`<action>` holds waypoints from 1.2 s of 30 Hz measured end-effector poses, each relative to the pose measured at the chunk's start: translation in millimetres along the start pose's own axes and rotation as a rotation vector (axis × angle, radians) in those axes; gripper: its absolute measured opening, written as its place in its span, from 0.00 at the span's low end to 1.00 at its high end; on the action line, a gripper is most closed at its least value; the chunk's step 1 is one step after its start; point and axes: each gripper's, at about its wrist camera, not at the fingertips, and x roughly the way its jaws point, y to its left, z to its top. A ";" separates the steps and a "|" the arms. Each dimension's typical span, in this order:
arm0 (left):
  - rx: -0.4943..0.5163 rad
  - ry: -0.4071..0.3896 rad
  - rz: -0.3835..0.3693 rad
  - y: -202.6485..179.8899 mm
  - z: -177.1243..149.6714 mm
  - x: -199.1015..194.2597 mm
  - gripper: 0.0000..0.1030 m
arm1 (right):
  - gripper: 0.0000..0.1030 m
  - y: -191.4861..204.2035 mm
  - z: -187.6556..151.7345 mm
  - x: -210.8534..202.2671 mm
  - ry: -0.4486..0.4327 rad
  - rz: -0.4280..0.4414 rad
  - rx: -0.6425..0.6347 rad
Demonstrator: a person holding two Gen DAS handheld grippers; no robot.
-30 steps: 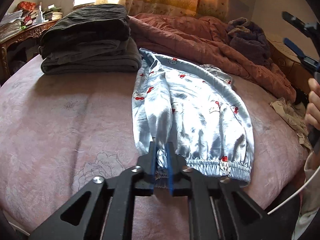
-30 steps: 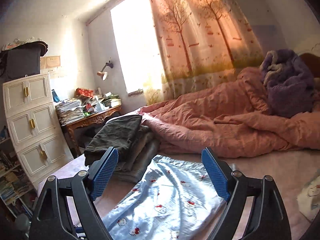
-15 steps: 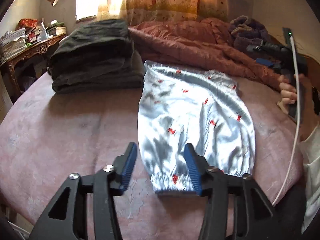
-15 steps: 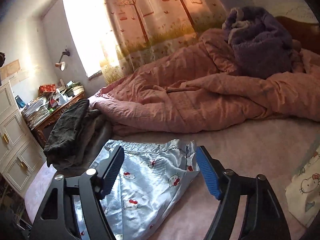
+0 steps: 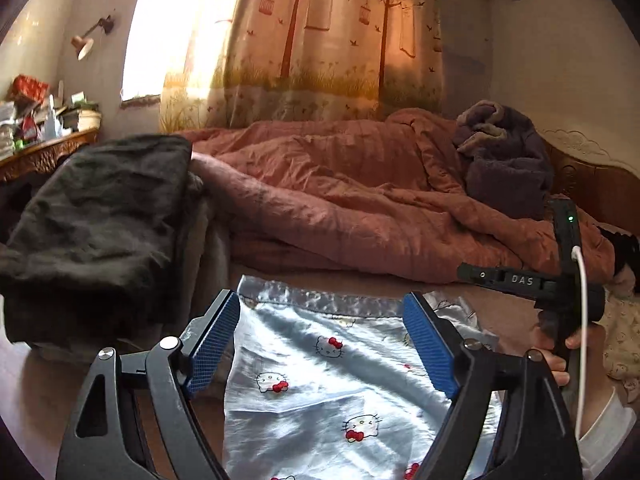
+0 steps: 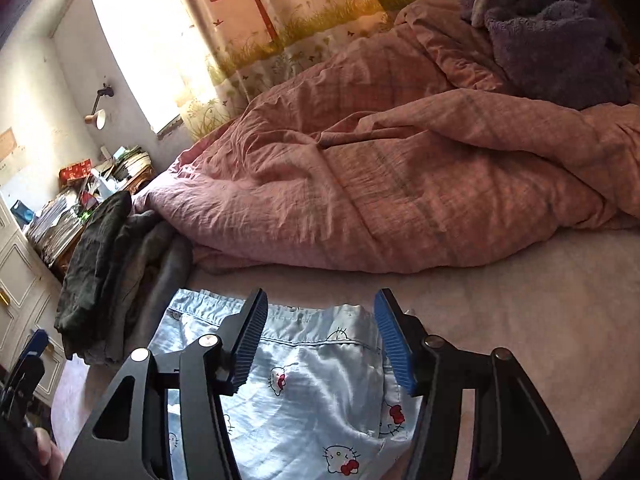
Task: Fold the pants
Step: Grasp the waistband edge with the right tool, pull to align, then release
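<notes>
The pants [image 5: 340,384] are laid flat on the bed [image 6: 520,300], pale blue with cat prints, just beside a dark clothes stack [image 5: 96,224] and short of the bunched pink duvet [image 5: 360,200]. The step in hand is judged to be a reach toward the far edge of the pants for the next fold; nothing is gripped yet, and whether that edge is waistband or hem cannot be told. The left gripper [image 5: 328,344] is held over the left part of the cloth with its jaws wide apart and nothing between them; contact with the fabric cannot be confirmed. The right gripper [image 6: 320,344] is held over the far right part, near the stitched edge, jaws also apart and empty, a little narrower than the left. The blue pads [image 6: 392,348] are seen clear of the cloth. Next, both grippers probably need to be lowered onto the far corners, one layer stack pinched in each, then drawn toward the near end together. The satin looks slippery, so a shallow pinch may be lost.
</notes>
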 end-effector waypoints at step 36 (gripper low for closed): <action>0.041 0.264 0.097 6.2 -47.2 64.7 0.79 | 0.04 -51.0 -10.8 55.1 0.141 -0.217 0.065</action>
